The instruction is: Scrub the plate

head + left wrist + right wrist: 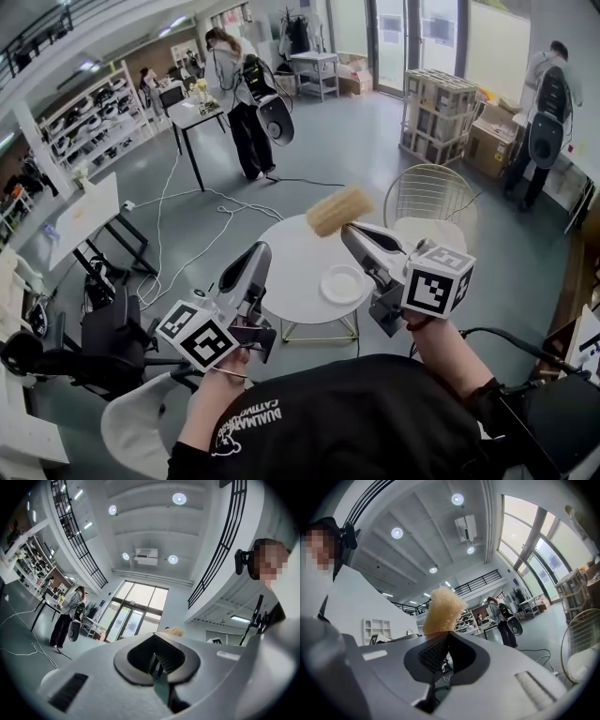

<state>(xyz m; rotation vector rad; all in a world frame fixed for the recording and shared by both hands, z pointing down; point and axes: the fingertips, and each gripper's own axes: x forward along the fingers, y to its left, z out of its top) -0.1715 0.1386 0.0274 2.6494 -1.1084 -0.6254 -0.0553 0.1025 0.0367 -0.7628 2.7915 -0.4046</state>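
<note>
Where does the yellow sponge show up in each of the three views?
Head view: sponge at centre, clamped in the right gripper.
Left gripper view: only a small tan tip just below centre, probably it.
Right gripper view: sponge at centre, rising from between the jaws.
Shared landmark: the standing person in grey.

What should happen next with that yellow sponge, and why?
Probably lower the right gripper so its sponge meets the plate: the sponge is clamped in the jaws but up in the air, while the plate lies untouched on the round table.
</note>
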